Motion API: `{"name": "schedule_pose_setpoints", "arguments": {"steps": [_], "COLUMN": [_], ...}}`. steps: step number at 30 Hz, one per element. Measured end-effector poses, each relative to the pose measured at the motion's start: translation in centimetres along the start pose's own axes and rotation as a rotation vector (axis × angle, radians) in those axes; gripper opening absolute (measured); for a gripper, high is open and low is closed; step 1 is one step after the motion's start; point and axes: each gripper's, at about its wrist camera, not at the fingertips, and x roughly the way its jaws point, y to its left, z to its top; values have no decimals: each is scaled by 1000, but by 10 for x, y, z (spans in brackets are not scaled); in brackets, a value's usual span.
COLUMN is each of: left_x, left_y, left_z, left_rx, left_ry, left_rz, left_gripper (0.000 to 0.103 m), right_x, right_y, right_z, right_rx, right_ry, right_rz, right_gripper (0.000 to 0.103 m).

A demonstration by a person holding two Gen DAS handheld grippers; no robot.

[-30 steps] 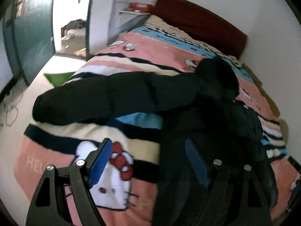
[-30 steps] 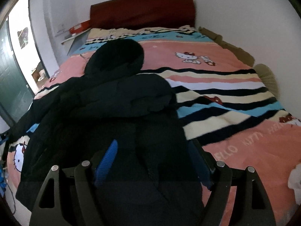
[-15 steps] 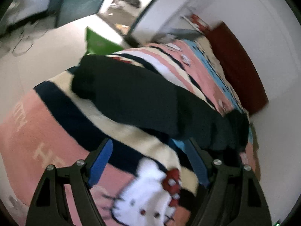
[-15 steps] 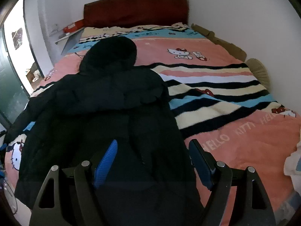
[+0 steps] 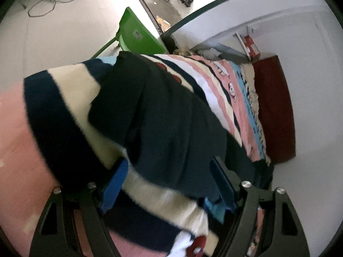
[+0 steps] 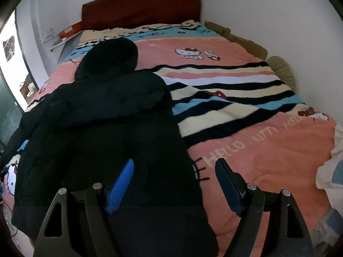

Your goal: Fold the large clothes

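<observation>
A black hooded puffer jacket [image 6: 111, 117] lies spread on the bed [image 6: 257, 145], over a striped cartoon blanket, its hood [image 6: 109, 57] toward the red headboard [image 6: 141, 6] and its hem at the near edge. One sleeve [image 5: 150, 111] stretches out sideways toward the bed's side. The left tool [image 5: 169, 182] has its blue pads wide apart, with the sleeve just ahead of them and nothing gripped. The right tool [image 6: 174, 184] is also wide open, empty, above the jacket's lower right edge. The jacket looks padded and bulky yet probably light; it should compress under the pads and spring back, and its shell is likely slick. A deep bite across the sleeve's full thickness near the cuff seems wiser than a pinch of outer fabric, which could slide out. The body is best taken at the hem or side seam.
</observation>
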Motion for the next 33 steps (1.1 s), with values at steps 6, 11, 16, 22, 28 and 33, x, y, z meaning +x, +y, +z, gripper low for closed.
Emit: {"name": "schedule_pose_setpoints", "arguments": {"steps": [6,11,16,22,28,33], "left_x": [16,19,6,-16,-42,-71], "left_y": [1,2,-13,-54,-116,-167], "left_z": [18,18,18,9,-9,-40], "left_rx": [-65,-68,-15,71,162,246], "left_ry": [-37,-30,-47,-75,-104,-126], "left_rz": [5,37,36,32,-16,-48], "left_gripper": [64,21,13,12,12,12], "right_x": [-9,-15,-20,-18,-18,-14], "right_y": [-19,-44,-64,-77,-87,-103], "right_z": [-6,-16,-21,-21,-24,-17], "right_rx": [25,75,106,117,106,108], "right_ry": [-5,-5,-15,-30,-53,-78], "right_rz": [-31,-51,-49,-9,37,72], "right_gripper": [77,77,77,77,77,77]}}
